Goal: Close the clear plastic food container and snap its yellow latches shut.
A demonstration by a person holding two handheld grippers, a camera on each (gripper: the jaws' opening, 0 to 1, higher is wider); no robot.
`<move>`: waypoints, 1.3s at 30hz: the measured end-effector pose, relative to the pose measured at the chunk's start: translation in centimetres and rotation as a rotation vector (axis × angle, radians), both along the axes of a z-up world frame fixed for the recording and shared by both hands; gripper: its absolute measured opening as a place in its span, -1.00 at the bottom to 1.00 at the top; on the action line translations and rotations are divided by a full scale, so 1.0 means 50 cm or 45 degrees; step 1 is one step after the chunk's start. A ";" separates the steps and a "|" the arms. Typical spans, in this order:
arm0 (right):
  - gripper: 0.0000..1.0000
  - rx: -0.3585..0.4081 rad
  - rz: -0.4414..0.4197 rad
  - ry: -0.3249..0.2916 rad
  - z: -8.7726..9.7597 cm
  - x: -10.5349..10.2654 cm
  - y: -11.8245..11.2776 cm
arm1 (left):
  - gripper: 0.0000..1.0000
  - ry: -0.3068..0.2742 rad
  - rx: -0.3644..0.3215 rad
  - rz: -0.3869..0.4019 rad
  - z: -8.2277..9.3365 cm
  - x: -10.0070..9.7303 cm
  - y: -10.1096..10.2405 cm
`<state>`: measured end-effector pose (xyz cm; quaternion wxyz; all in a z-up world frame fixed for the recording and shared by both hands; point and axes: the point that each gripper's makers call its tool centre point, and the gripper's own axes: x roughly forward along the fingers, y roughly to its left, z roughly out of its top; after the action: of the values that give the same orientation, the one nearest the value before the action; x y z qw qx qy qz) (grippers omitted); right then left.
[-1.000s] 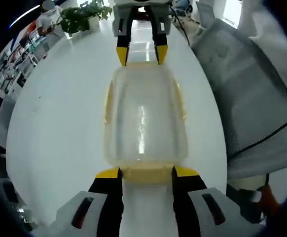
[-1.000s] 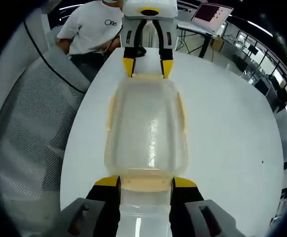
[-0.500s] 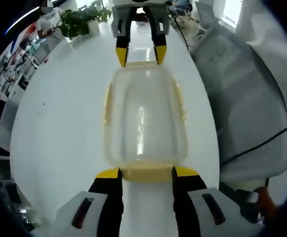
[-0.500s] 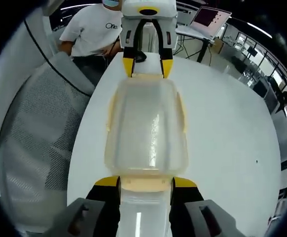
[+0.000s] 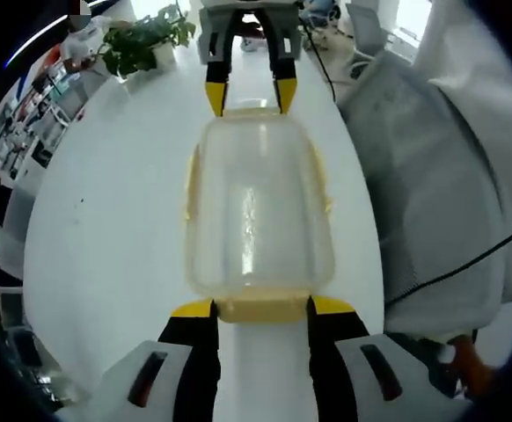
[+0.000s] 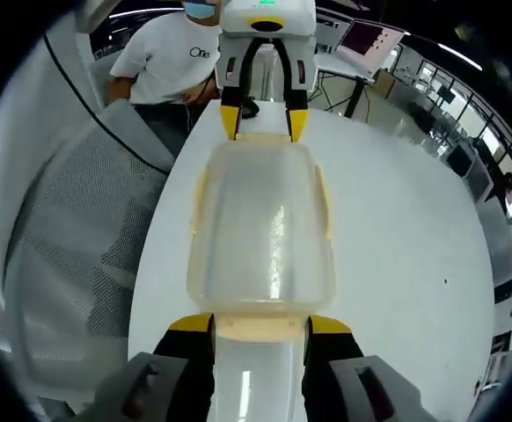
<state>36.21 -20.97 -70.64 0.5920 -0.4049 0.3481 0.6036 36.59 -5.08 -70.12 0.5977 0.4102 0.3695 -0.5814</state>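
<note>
Little has changed since the earlier frames: the background has slid slightly in both views, which reads as camera motion, while the container has stayed framed between the two grippers exactly as before.

In the left gripper view, a potted plant (image 5: 142, 40) is seen at the far left edge of the white table (image 5: 106, 229). At the centre the clear plastic food container (image 5: 258, 207) is found, lid already seated, held end to end. The left gripper (image 5: 262, 308) has its jaws apart, one on either side of the near yellow latch (image 5: 262, 309); whether the latch is pressed cannot be told. The right gripper (image 5: 250, 88) is seen at the far end, jaws likewise spread about the far latch. A mesh chair (image 5: 432, 202) stands to the right.

In the right gripper view a person (image 6: 172, 57) in a white shirt is seen beyond the table, and a laptop (image 6: 366, 37) further right.

One container is counted, with two grippers. Two end latches are visible, and pale yellow tabs along both long sides suggest two more, though this is uncertain.

The container is judged light, thin-walled and somewhat flexible, with a smooth surface likely to slip on the table. Hold is best taken at the stiffer rim and latches, not the yielding lid centre.
</note>
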 end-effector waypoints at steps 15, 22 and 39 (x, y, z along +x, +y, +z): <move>-0.27 -0.013 -0.014 -0.017 0.029 -0.013 -0.072 | -0.28 -0.007 0.016 -0.010 0.027 -0.012 -0.072; -0.27 -0.027 -0.018 -0.023 0.032 -0.020 -0.116 | -0.28 -0.006 0.028 -0.017 0.032 -0.016 -0.111; -0.27 -0.027 -0.025 -0.015 0.031 -0.017 -0.195 | -0.28 0.004 0.042 -0.027 0.030 -0.012 -0.193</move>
<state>35.36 -30.71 -69.09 0.5956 -0.4112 0.3551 0.5916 35.98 -14.72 -68.63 0.5840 0.4230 0.3755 -0.5823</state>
